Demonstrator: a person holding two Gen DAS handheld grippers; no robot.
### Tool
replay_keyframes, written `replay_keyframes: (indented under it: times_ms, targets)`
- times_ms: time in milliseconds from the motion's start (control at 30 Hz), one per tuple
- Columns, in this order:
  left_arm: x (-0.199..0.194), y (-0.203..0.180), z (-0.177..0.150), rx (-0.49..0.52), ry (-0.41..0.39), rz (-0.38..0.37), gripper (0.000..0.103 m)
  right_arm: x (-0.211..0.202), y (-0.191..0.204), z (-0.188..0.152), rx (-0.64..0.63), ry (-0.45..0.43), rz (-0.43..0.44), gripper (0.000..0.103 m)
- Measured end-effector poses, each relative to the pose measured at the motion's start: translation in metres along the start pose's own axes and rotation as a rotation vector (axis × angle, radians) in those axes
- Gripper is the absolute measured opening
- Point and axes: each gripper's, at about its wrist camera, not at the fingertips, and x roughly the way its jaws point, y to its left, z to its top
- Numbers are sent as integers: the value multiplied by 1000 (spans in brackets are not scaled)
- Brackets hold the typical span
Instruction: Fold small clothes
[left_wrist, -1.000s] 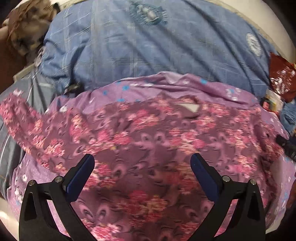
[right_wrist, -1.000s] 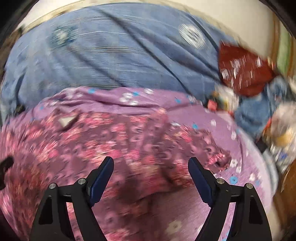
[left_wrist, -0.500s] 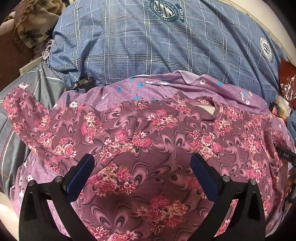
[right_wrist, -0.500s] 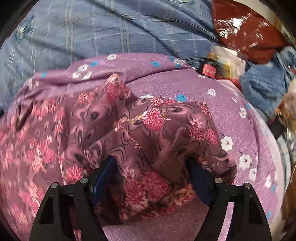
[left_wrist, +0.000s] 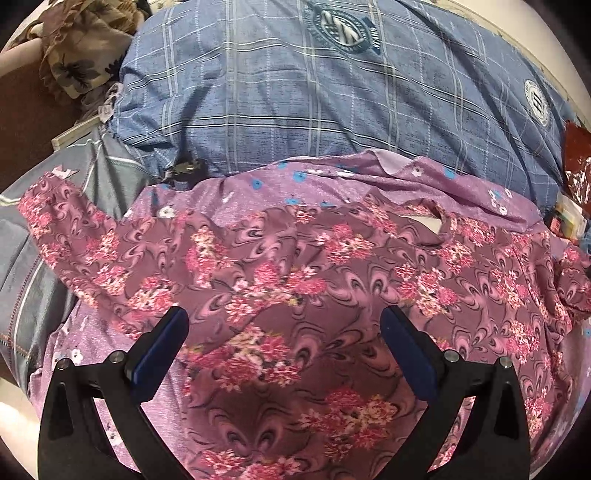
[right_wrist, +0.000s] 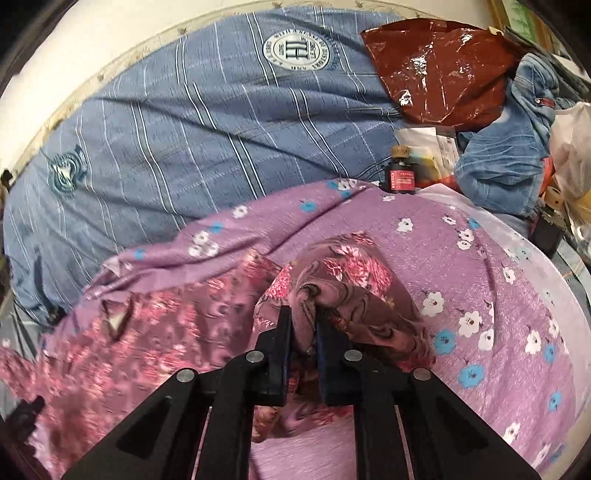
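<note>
A small maroon shirt with pink flowers (left_wrist: 295, 295) lies spread on a purple flowered sheet (left_wrist: 332, 173). Its left sleeve (left_wrist: 62, 225) stretches out to the left and its neck opening (left_wrist: 428, 221) is at the far right. My left gripper (left_wrist: 284, 332) is open above the shirt's body and holds nothing. In the right wrist view my right gripper (right_wrist: 303, 317) is shut on the shirt's right sleeve (right_wrist: 343, 273) and lifts it bunched above the purple sheet (right_wrist: 480, 295). The rest of the shirt (right_wrist: 166, 332) lies to the left.
A blue checked quilt (left_wrist: 332, 92) lies behind the sheet. A grey striped cloth (left_wrist: 22, 258) is at the left. At the right are a red foil bag (right_wrist: 443, 62), a small dark bottle (right_wrist: 400, 173), jeans (right_wrist: 517, 147) and other clutter.
My right gripper has closed on the shirt's right sleeve and raised it. The left gripper stayed open and pulled back slightly over the shirt.
</note>
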Motion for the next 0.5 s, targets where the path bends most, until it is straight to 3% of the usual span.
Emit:
replay_keyframes:
  times_ms: [233,433,500]
  targets:
    - [-5,28,3,-53,-16,21,103,-36,36,5,62,-57,357,11]
    - [-6,58,9,-143,-31,68,103,-59,119,-4,100,-39,738,11]
    - [-8,72,12,-176,-50,98,103,-58,148,-13,93,-19,807,11]
